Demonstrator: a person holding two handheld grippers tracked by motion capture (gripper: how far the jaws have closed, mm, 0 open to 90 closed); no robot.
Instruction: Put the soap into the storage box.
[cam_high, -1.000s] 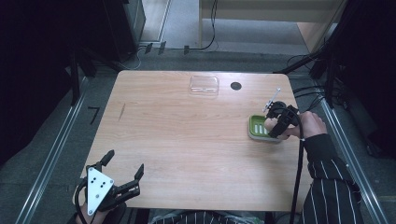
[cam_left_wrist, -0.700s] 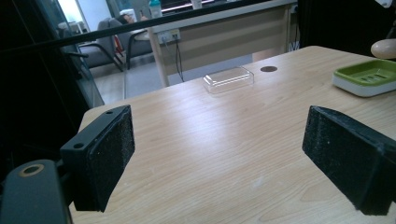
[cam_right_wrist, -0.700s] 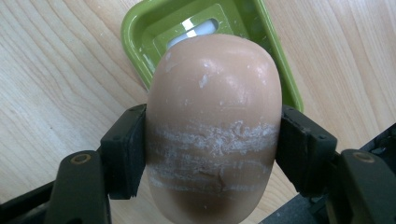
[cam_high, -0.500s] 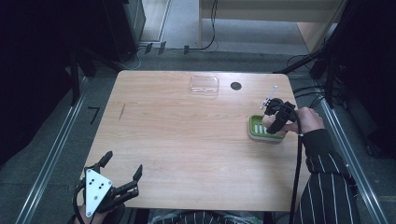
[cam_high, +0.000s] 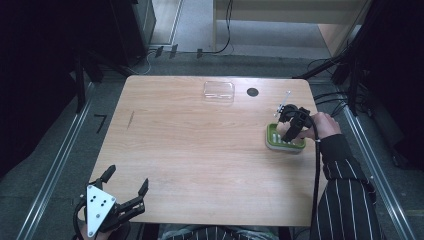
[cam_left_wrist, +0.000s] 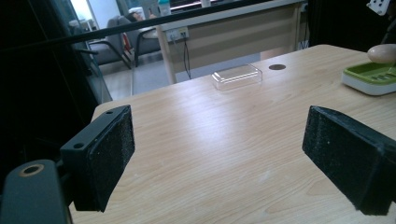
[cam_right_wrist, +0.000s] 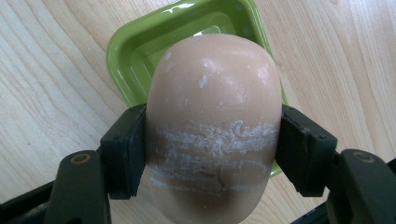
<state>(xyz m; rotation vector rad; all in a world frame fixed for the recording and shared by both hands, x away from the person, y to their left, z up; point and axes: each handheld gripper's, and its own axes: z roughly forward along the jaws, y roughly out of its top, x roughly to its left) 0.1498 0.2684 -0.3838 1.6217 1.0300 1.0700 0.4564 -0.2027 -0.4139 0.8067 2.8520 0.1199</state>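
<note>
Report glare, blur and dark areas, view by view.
High view: dark surroundings, evenly lit table. Left gripper view: glare streak across the wood, clear lid sharp, near pads soft. Right gripper view: highlights on the soap and green dish; sharp.

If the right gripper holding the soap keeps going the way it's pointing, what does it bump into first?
Most likely the green soap dish. The right gripper, shut on the bar of soap, points down at the dish, which lies right behind the soap. So the soap would probably land in it first, though the gap is hard to judge.
</note>
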